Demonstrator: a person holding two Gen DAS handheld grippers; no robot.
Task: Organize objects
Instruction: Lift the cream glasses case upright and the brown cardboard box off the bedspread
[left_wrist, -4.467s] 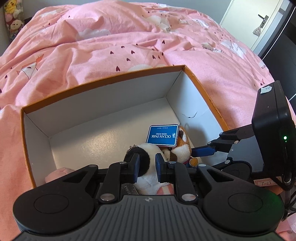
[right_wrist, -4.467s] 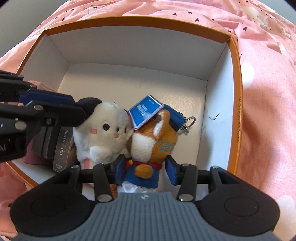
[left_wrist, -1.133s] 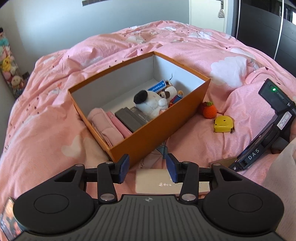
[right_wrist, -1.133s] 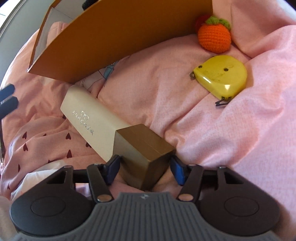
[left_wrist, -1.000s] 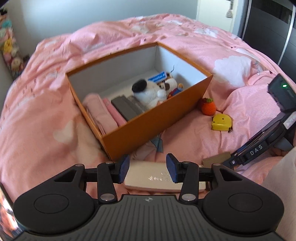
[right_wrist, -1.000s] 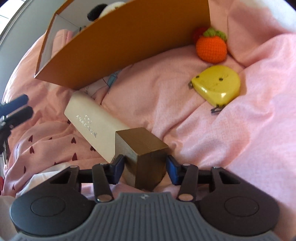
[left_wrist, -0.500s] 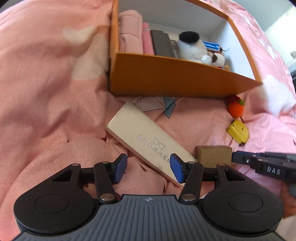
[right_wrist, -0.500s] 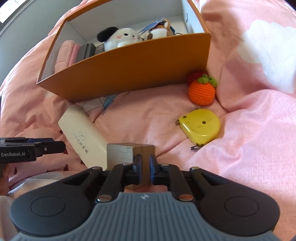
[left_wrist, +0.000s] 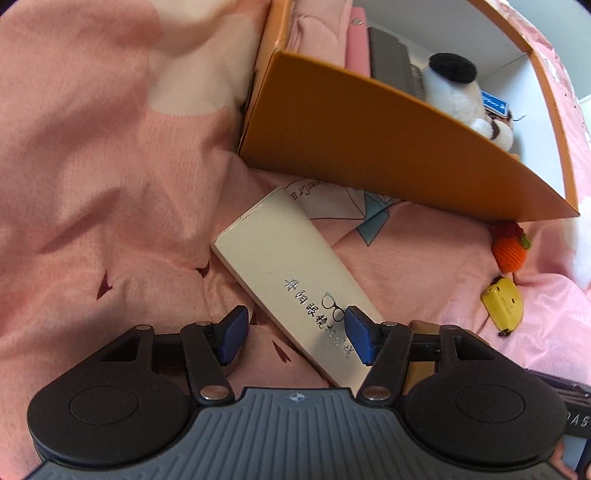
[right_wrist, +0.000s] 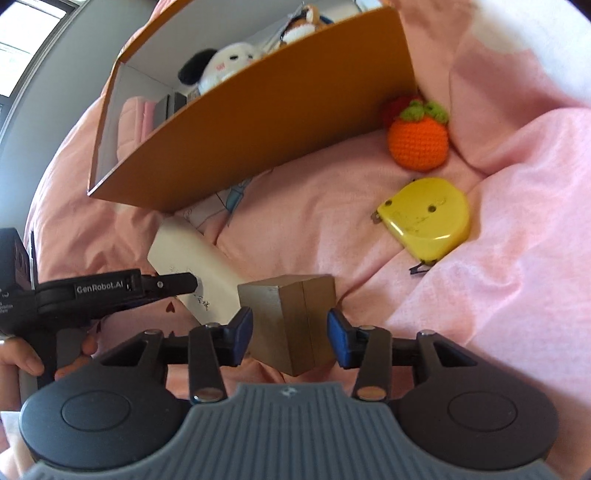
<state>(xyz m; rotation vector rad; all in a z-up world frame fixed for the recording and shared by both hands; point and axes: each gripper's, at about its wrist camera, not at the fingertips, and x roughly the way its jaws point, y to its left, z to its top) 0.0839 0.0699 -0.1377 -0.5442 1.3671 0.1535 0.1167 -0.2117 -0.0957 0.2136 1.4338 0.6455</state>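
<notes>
A cream glasses case lies slantwise on the pink duvet in front of the orange box. My left gripper hangs just over the case's near end, jaws opening. Its right pad overlaps the case's edge and the left pad stands clear of it. In the right wrist view a small brown box sits between the pads of my right gripper, whose jaws are opening with the pads close beside the box's sides. The left gripper's fingers reach over the glasses case there.
The orange box holds a panda plush, pink folded cloth and a dark case. An orange crochet fruit and a yellow tape measure lie on the duvet to the right. A hand holds the left gripper.
The left gripper has rolled and sunk toward the glasses case, with its jaws wider. The right gripper's jaws were nearly shut half a second ago and now stand apart around the brown box.
</notes>
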